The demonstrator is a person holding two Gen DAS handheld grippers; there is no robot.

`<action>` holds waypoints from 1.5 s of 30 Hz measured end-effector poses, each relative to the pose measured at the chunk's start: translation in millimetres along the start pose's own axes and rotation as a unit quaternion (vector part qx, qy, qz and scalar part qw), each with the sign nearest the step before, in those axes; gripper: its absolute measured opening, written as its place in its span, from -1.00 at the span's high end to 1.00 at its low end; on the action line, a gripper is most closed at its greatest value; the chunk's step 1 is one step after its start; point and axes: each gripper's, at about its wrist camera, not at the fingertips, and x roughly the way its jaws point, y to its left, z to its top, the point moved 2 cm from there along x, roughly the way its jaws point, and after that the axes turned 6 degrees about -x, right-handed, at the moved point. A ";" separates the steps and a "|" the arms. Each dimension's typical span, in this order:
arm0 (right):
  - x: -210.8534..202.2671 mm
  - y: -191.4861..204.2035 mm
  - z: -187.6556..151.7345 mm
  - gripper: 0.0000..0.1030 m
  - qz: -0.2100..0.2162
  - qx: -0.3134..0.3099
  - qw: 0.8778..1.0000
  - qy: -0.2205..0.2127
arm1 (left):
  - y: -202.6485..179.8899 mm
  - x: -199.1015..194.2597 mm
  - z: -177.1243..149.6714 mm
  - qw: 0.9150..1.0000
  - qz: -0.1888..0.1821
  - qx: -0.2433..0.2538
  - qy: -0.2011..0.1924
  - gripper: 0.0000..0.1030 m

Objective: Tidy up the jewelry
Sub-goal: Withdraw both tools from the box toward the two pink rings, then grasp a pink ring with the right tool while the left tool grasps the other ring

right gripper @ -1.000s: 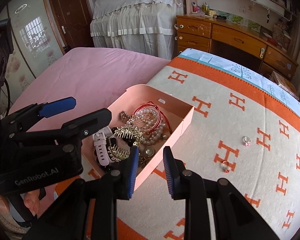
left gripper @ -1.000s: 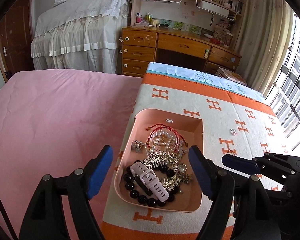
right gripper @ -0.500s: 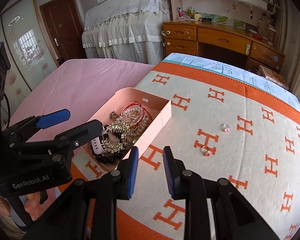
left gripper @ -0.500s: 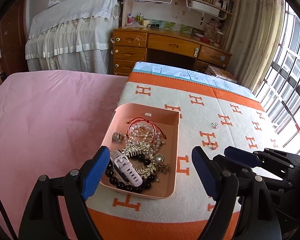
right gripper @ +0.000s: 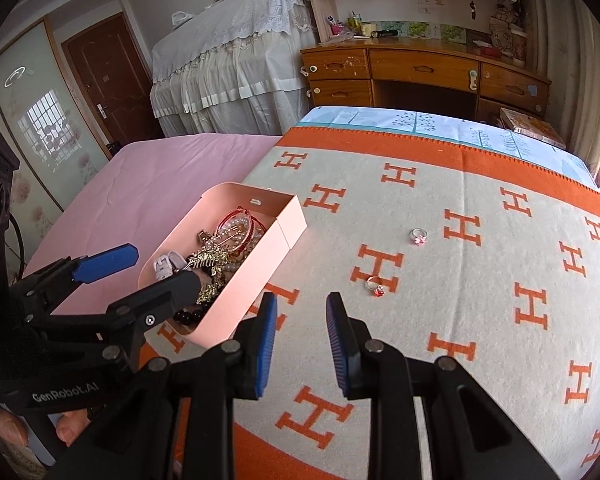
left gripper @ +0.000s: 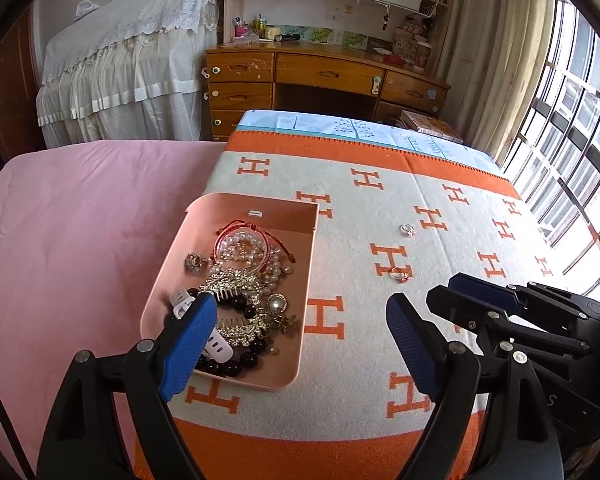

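Note:
A pink tray [left gripper: 260,203] [right gripper: 260,264] on the orange-and-white blanket holds a heap of jewelry: pearl and red bracelets [left gripper: 246,246], gold combs [left gripper: 234,284], black beads and a white watch strap [left gripper: 220,344]. Two rings lie loose on the blanket: one with a red stone [left gripper: 399,274] [right gripper: 376,286], one with a pink stone [left gripper: 407,230] [right gripper: 419,236]. My left gripper [left gripper: 296,344] is open and empty above the tray's near right edge. My right gripper [right gripper: 300,340] is empty, its jaws a narrow gap apart, just short of the red-stone ring.
The blanket [left gripper: 380,208] covers the right side of a bed; a pink sheet [left gripper: 80,220] covers the left. A wooden desk [left gripper: 324,76] and a cloth-covered piece of furniture [left gripper: 128,64] stand behind. A window [left gripper: 572,120] is at the right.
Both grippers have pulled back and shifted right, away from the tray. The tray now lies further left and the two rings have come nearer the centre. The jaw openings are unchanged.

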 end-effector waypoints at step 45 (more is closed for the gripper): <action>94.8 -148.5 64.9 0.50 0.043 0.058 0.990 0.123 | -67.2 104.7 59.7 0.996 -0.021 -0.017 0.083 -0.66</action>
